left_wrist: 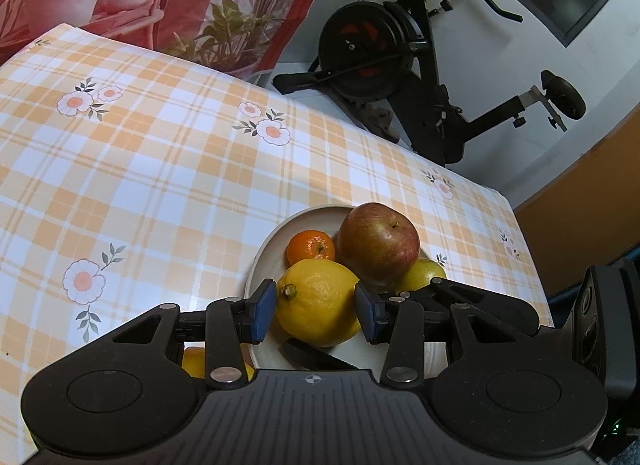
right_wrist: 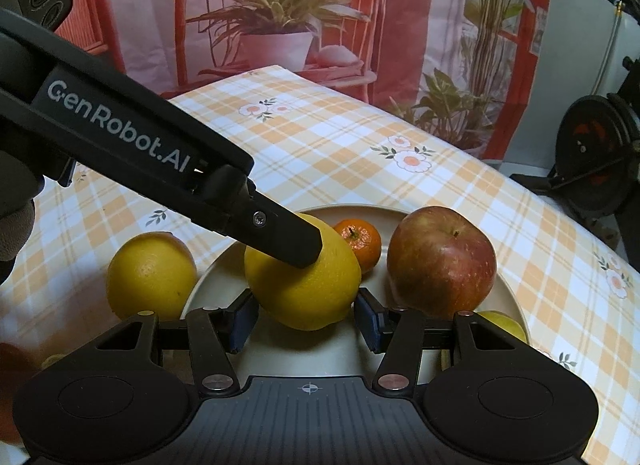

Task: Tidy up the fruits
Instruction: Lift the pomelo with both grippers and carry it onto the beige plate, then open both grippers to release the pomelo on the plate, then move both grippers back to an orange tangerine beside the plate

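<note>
We see a plate (left_wrist: pixel 256 261) near the right edge of the table (left_wrist: pixel 160 169), which wears a checked cloth. On the plate lie a lemon (left_wrist: pixel 320 301), a mandarin (left_wrist: pixel 311 245), an apple (left_wrist: pixel 378 239) and a greenish fruit (left_wrist: pixel 424 273) half hidden behind the apple. The left gripper (left_wrist: pixel 316 313) grasps the lemon, its blue pads (left_wrist: pixel 262 313) pressed to both sides. The right gripper (right_wrist: pixel 306 321) also straddles the lemon (right_wrist: pixel 304 289); whether its pads press it, we cannot tell. A second lemon (right_wrist: pixel 150 273) lies on the cloth just left of the plate (right_wrist: pixel 508 289), touching its rim or nearly so. The mandarin (right_wrist: pixel 358 243) sits toward the plate's far side, the apple (right_wrist: pixel 442 259) to its right.
</note>
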